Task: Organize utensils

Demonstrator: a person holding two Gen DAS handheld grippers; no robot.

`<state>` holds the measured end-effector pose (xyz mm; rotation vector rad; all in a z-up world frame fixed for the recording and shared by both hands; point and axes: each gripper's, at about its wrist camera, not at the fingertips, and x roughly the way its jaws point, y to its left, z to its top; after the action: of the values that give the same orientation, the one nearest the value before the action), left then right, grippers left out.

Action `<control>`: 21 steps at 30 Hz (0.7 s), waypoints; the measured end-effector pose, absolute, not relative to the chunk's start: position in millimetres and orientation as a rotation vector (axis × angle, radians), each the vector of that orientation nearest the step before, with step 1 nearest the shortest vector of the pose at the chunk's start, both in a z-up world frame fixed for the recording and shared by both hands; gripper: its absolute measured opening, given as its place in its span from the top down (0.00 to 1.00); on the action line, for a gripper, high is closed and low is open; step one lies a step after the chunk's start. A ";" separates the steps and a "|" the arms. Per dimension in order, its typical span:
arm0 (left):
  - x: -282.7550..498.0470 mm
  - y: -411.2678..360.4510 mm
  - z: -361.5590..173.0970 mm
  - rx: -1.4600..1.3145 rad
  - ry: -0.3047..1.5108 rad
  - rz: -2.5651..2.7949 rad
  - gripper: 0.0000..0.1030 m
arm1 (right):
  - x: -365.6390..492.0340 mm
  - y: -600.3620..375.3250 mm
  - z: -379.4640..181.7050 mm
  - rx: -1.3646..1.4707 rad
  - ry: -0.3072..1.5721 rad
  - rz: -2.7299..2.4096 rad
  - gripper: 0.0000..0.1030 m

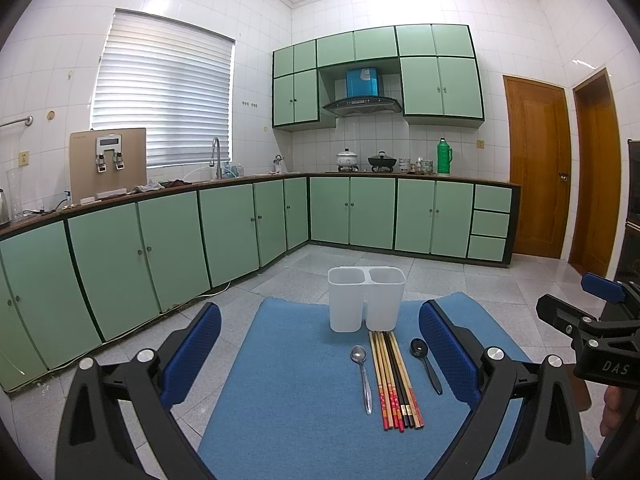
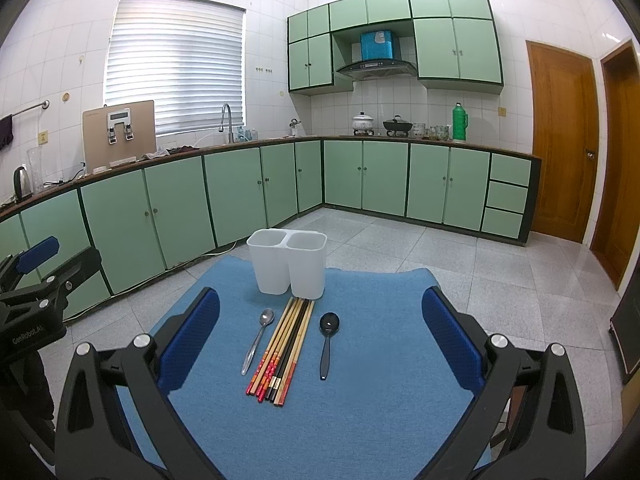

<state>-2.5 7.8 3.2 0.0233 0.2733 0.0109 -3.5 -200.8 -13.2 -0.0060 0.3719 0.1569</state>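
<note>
A white two-compartment utensil holder [image 1: 365, 298] [image 2: 287, 266] stands upright at the far end of a blue mat [image 1: 296, 380] [image 2: 360, 400]. In front of it lie a metal spoon [image 1: 362, 376] [image 2: 258, 338], a bundle of several chopsticks [image 1: 394, 380] [image 2: 284, 350] and a black spoon [image 1: 426, 364] [image 2: 327, 342], all side by side. My left gripper [image 1: 320, 360] hovers open above the mat's near end, nothing between its blue pads. My right gripper [image 2: 320, 344] is likewise open and empty, and appears at the right edge of the left wrist view [image 1: 600, 312].
The mat covers a small table over a grey tiled floor [image 2: 460, 256]. Green base cabinets [image 1: 160, 248] run along the left and back walls. Wooden doors [image 2: 560, 140] stand at the right. A dark object [image 2: 628, 320] sits at the far right.
</note>
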 end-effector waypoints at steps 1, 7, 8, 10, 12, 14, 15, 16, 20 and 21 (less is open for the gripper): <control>-2.4 8.0 3.2 0.023 0.274 0.010 0.06 | -3.5 -200.8 -13.3 -0.006 0.372 0.157 0.05; -2.4 8.6 2.9 0.023 0.273 0.010 0.06 | -3.5 -200.7 -13.4 -0.006 0.371 0.156 0.05; -2.3 8.5 2.9 0.024 0.274 0.010 0.06 | -3.6 -200.8 -13.6 -0.005 0.371 0.156 0.05; -2.5 8.5 2.7 0.022 0.275 0.010 0.06 | -3.5 -200.8 -13.6 -0.006 0.372 0.156 0.05; -0.6 7.7 1.6 0.023 0.275 0.010 0.06 | -3.5 -200.9 -13.7 -0.005 0.373 0.155 0.05; -0.2 8.2 1.5 0.023 0.275 0.010 0.06 | -3.8 -202.5 -13.0 -0.003 0.374 0.154 0.05; -0.6 7.7 1.1 0.022 0.275 0.010 0.06 | -3.5 -202.6 -12.9 -0.003 0.375 0.154 0.05; -0.2 7.9 0.8 0.021 0.276 0.010 0.06 | 0.1 -201.8 -16.1 -0.001 0.378 0.151 0.05; 3.8 7.0 0.9 0.022 0.284 0.012 0.06 | 2.3 -201.4 -21.0 -0.026 0.387 0.150 0.05; 5.2 7.1 0.7 0.023 0.287 0.012 0.06 | 5.2 -201.2 -20.0 0.004 0.390 0.147 0.05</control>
<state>5.2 7.1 0.7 0.0226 0.2873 0.0120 5.2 -201.2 -20.0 0.0040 0.3900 0.1468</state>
